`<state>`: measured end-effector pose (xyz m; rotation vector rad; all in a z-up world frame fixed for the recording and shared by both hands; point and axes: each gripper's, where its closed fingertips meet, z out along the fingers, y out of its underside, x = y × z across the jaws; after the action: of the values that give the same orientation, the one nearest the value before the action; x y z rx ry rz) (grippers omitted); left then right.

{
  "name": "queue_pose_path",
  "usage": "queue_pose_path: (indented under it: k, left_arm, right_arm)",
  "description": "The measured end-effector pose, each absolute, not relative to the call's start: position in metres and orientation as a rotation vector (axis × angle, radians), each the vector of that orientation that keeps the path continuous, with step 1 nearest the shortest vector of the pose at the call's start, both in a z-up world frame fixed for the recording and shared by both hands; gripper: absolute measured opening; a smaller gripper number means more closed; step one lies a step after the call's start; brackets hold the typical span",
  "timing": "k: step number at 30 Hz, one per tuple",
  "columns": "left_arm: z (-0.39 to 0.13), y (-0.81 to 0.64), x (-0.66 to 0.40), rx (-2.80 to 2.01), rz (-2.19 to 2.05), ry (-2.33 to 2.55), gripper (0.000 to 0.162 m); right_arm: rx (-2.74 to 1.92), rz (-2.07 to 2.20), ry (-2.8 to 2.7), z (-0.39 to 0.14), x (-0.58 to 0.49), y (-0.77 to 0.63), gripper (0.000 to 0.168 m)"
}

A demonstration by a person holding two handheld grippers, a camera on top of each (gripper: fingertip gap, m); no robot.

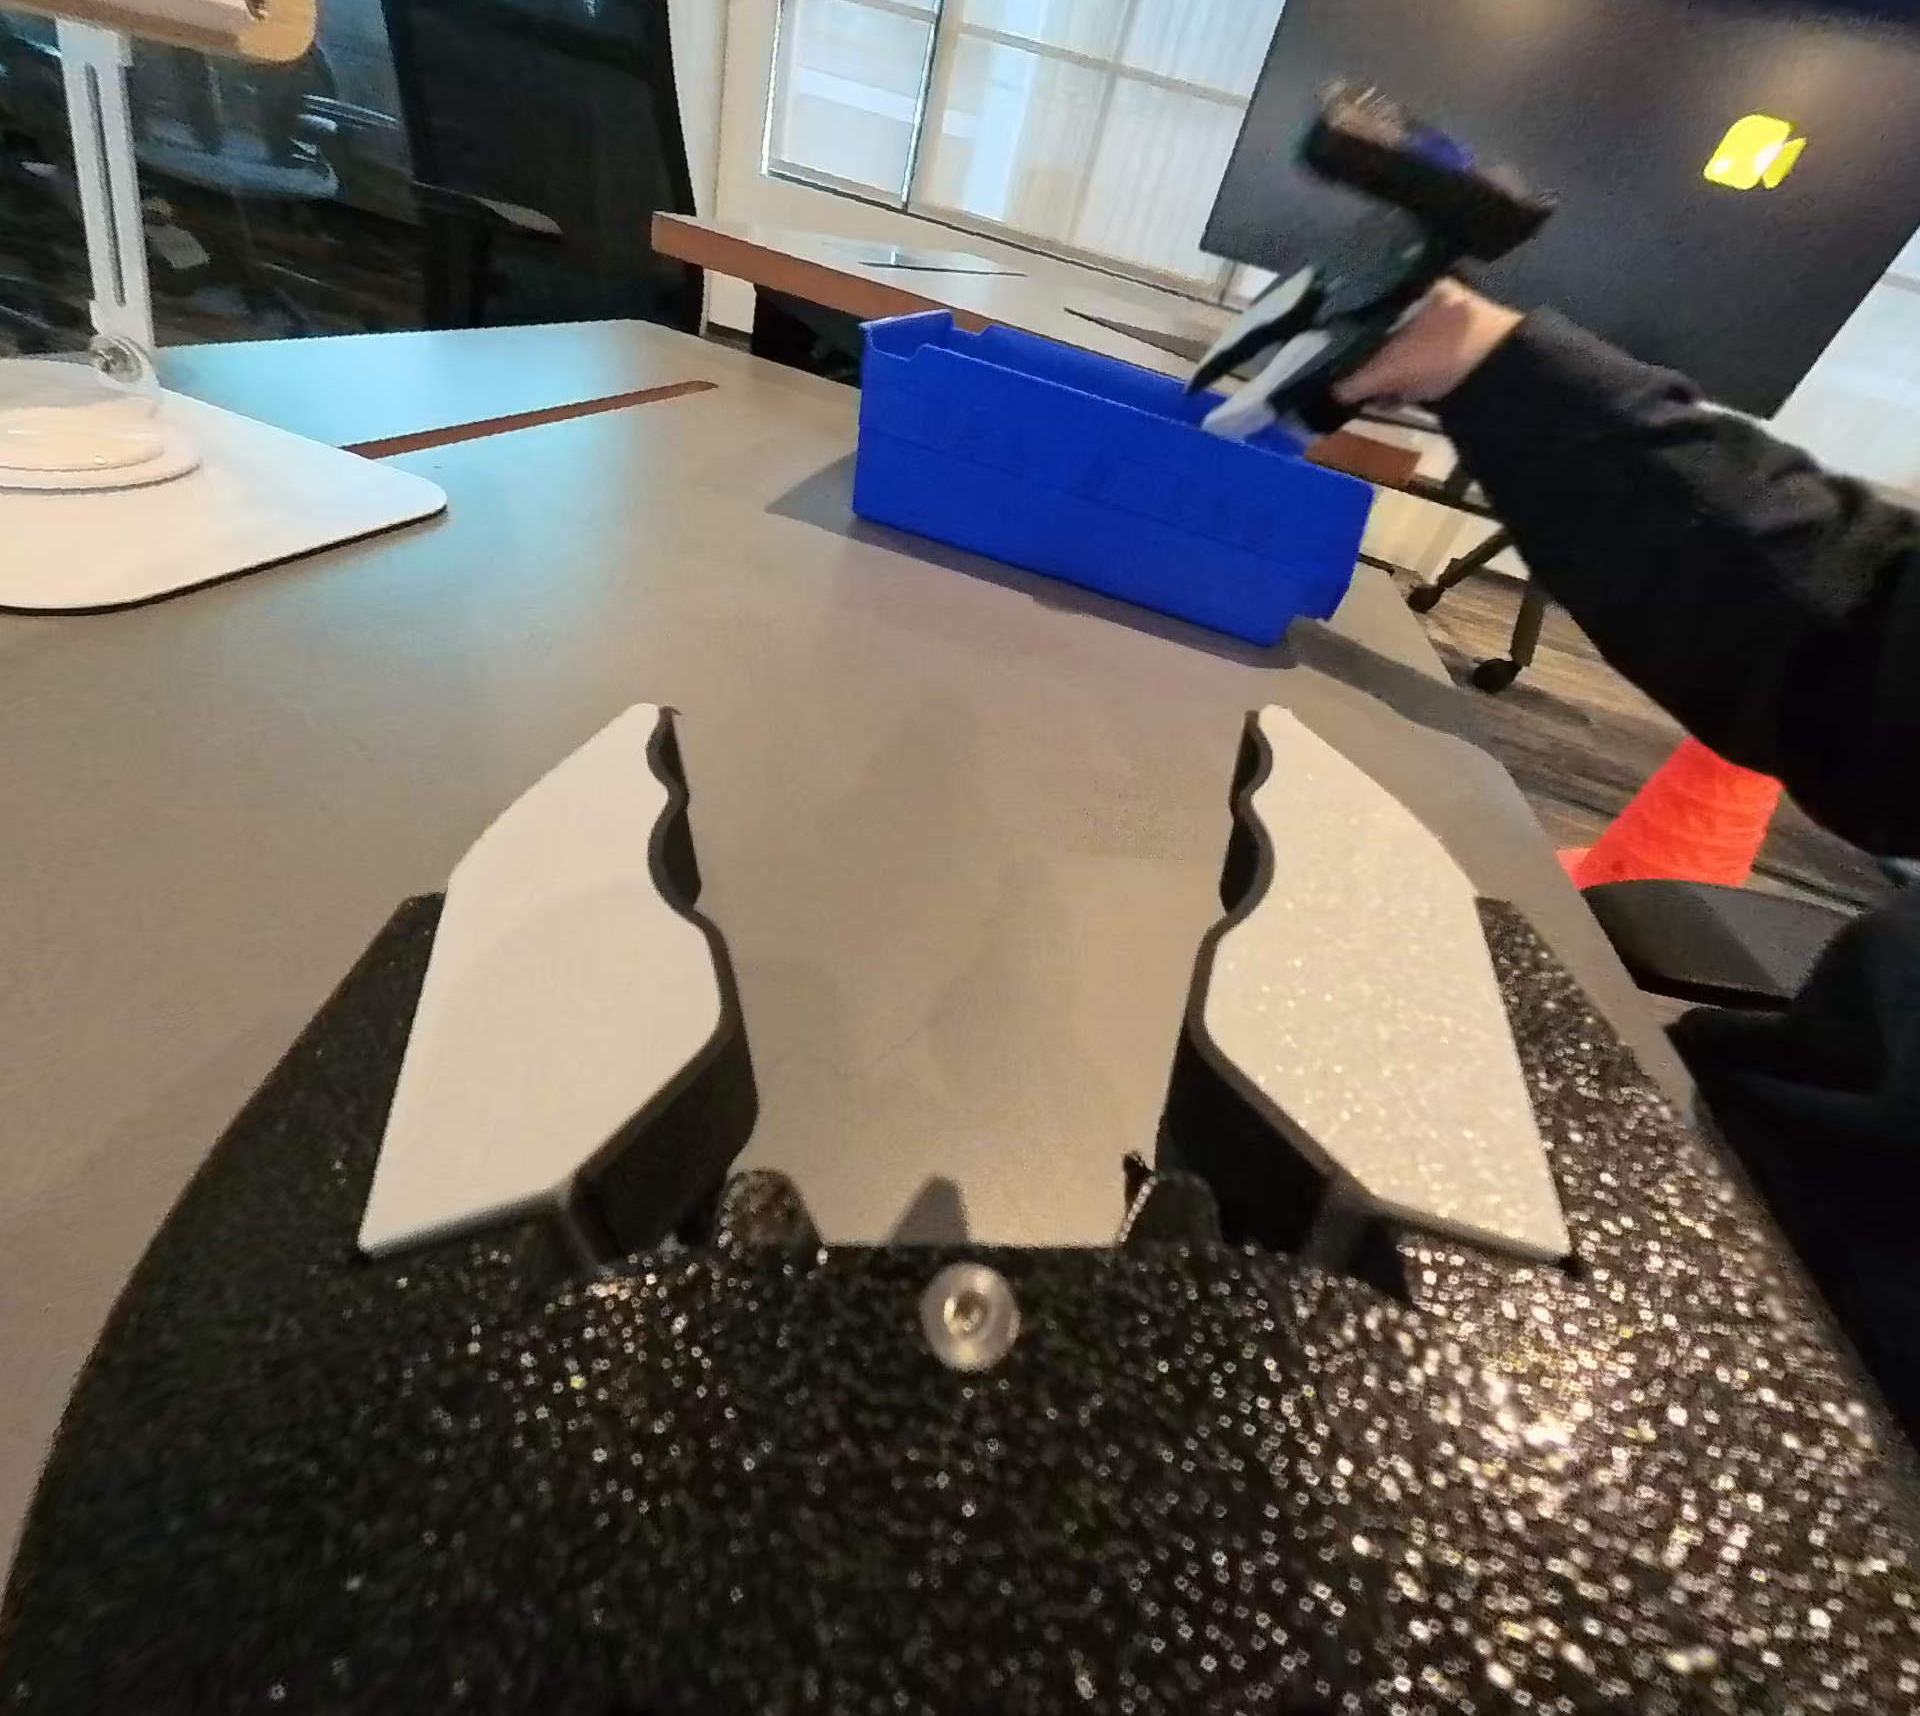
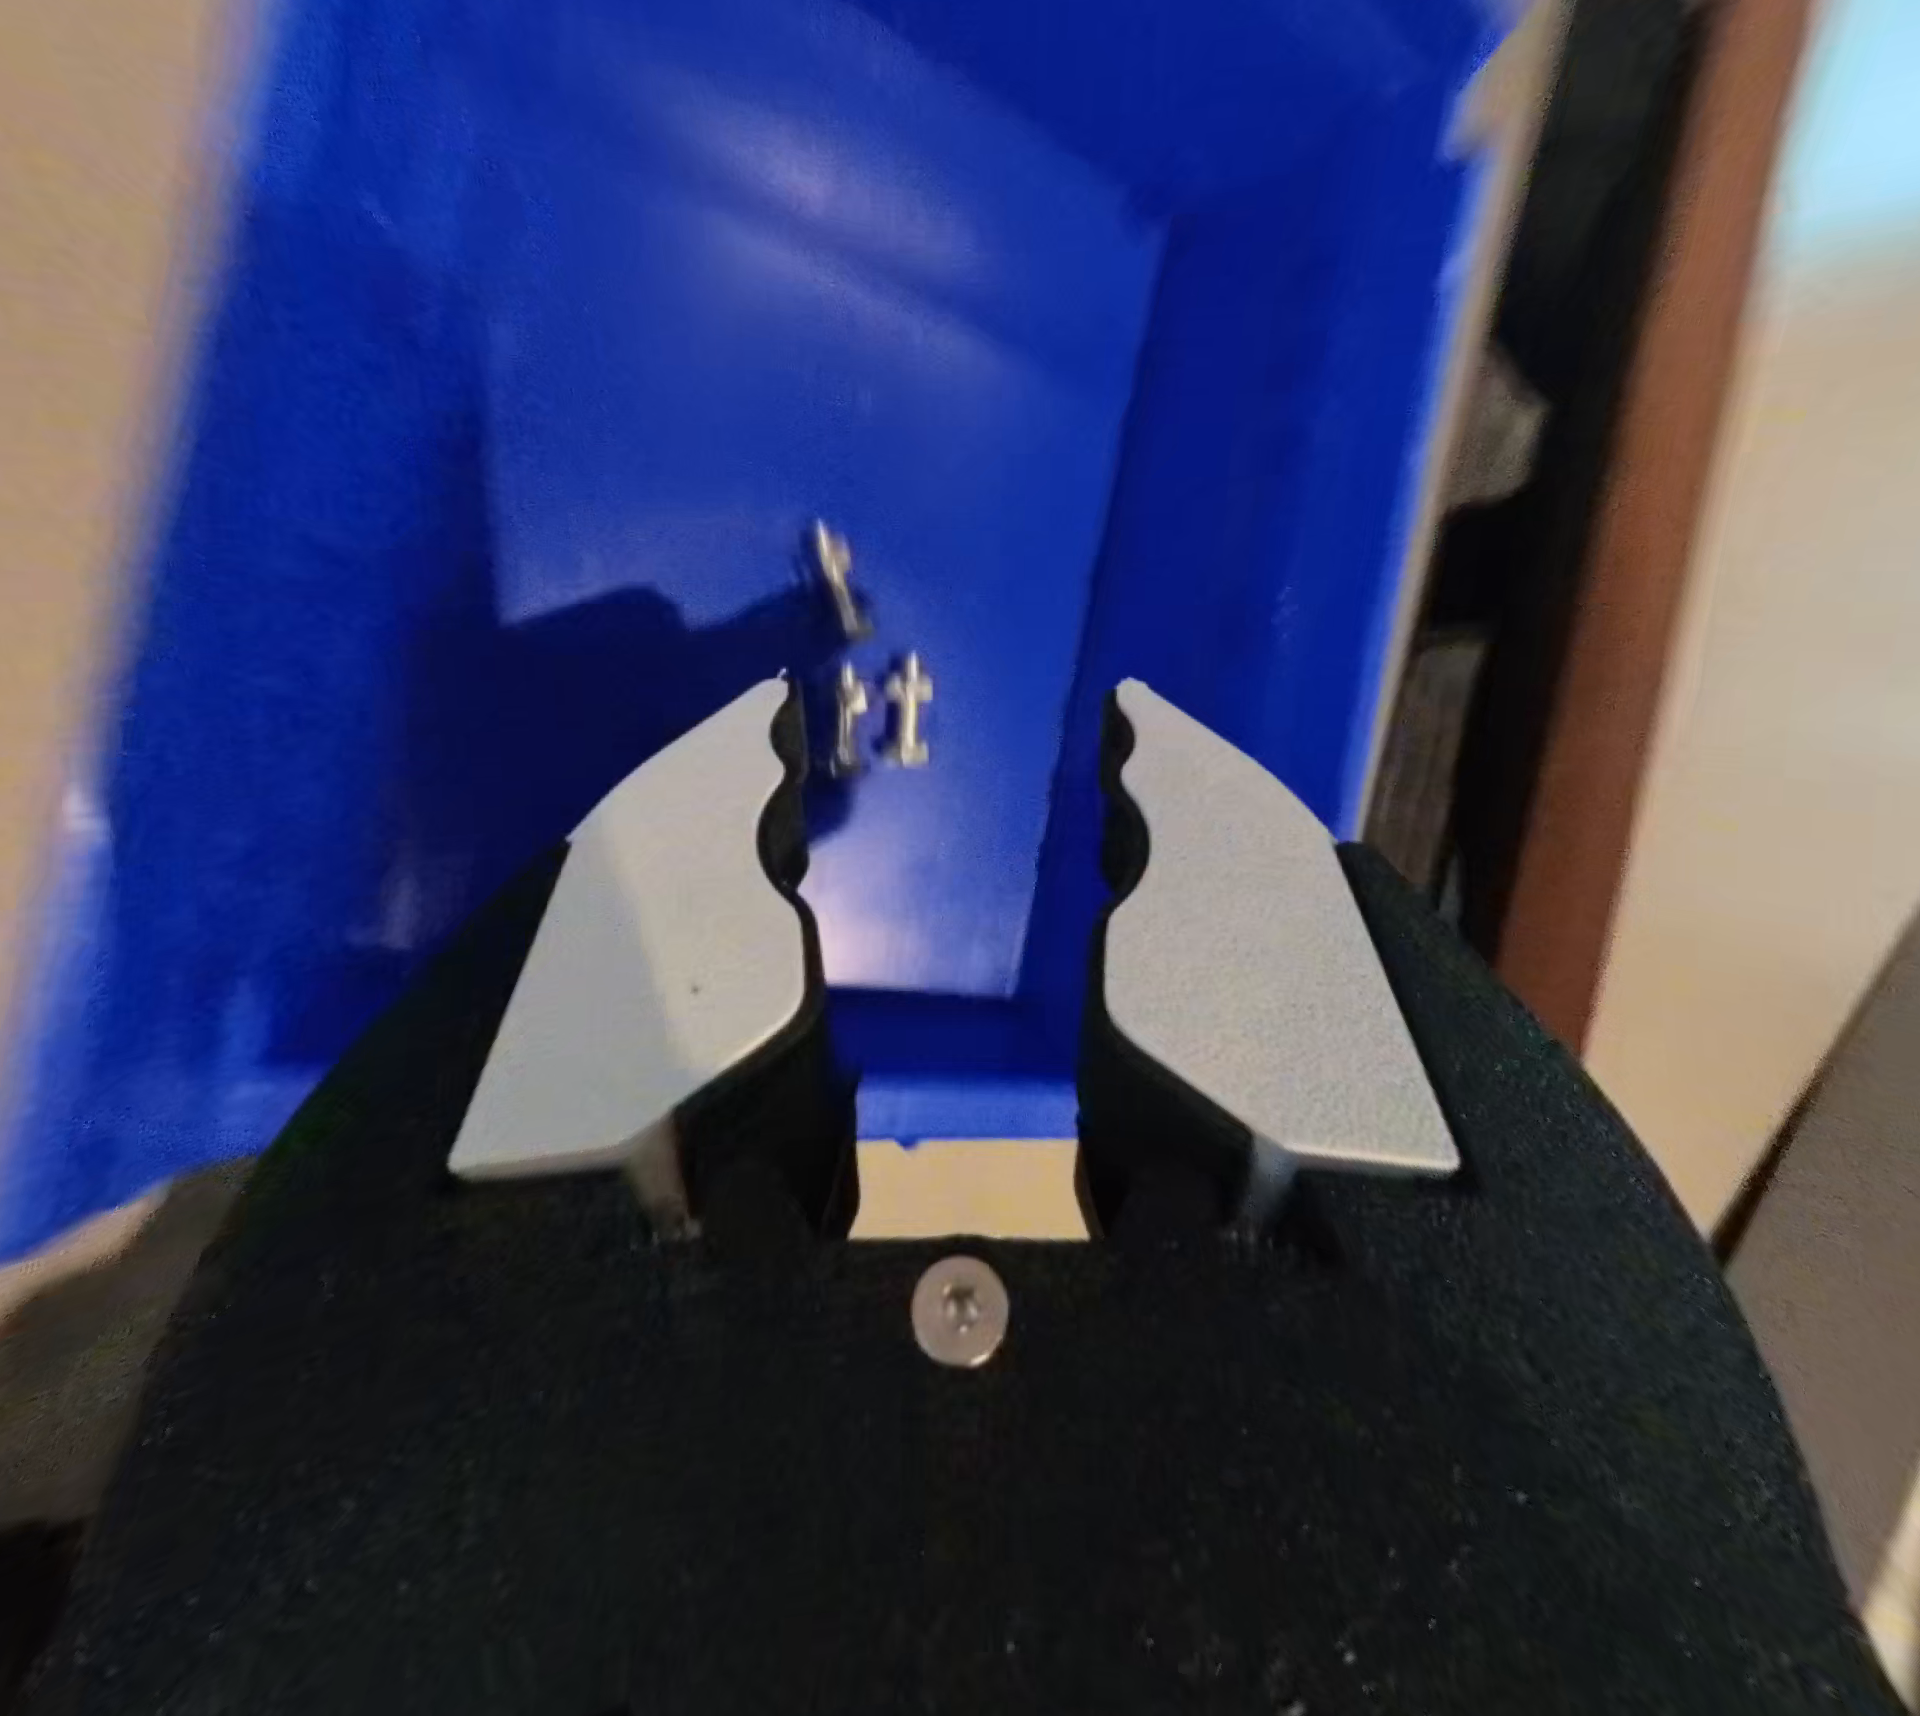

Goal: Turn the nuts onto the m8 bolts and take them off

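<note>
Blurred bolts point(image 2: 868, 679) (nuts indistinct) in bin point(image 2: 644, 316).

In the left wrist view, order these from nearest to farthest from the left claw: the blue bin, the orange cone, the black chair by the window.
From the left claw:
1. Orange cone, right, on the floor off the table.
2. Blue bin, ahead on the table.
3. Black chair, far left, beyond the table.
</note>
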<state>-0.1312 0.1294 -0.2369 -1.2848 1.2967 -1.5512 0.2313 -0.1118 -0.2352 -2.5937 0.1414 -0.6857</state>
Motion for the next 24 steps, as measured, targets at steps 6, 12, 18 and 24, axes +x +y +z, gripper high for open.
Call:
queue_pose_path:
  k: [6,12,18,24]
  left_arm:
    - [-0.227,0.136,-0.135,-1.227,-1.454,1.223,0.092]
    - [-0.223,0.143,-0.141,-1.2,-1.35,1.188,0.084]
    - [-0.218,0.152,-0.146,-1.198,-1.293,1.134,0.079]
    - [-0.217,0.153,-0.146,-1.192,-1.269,1.101,0.077]
  right_arm:
    - [-1.938,-0.416,-0.078,-0.153,0.081,-0.012,0.042]
    - [-1.662,-0.08,-0.16,-0.202,-0.009,0.1,0.045]
    - [-1.508,-0.026,-0.196,-0.221,-0.042,0.124,0.043]
    - [-1.393,-0.181,-0.298,-0.218,-0.05,0.115,0.036]
